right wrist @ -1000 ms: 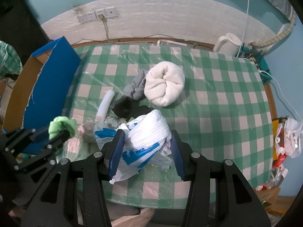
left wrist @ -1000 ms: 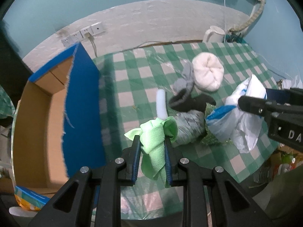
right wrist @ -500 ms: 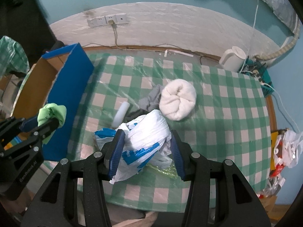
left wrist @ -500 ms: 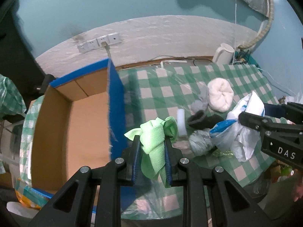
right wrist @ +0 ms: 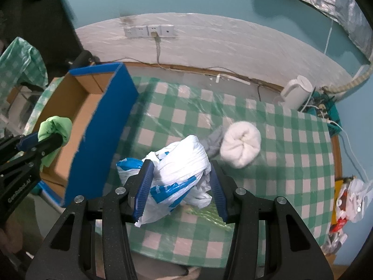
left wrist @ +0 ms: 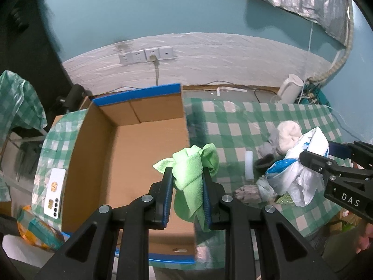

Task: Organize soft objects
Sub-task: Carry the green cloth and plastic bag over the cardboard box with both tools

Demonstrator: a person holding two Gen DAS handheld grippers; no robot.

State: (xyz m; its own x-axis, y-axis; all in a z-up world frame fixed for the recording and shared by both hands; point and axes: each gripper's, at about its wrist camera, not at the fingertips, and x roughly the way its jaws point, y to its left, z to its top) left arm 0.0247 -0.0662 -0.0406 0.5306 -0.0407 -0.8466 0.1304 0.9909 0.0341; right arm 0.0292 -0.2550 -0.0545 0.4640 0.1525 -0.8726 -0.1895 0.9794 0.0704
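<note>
Cardboard box (left wrist: pixel 130 154) fills the left wrist view; above its open inside, the left hand-held gripper (left wrist: pixel 187 194) clamps a green cloth (left wrist: pixel 190 175). Right wrist view: the right hand-held gripper (right wrist: pixel 180 190) squeezes a white and blue plastic bag (right wrist: pixel 177 170) above the checked table (right wrist: pixel 291 154), a rolled white towel (right wrist: pixel 241 147) lying just beyond.

Lime-green cloth (left wrist: pixel 190 175); white bag (right wrist: pixel 179 172) with blue print; cream towel roll (right wrist: pixel 241 147); green-white checked tablecloth (right wrist: pixel 291 140); brown box (left wrist: pixel 130 158), blue outside.
</note>
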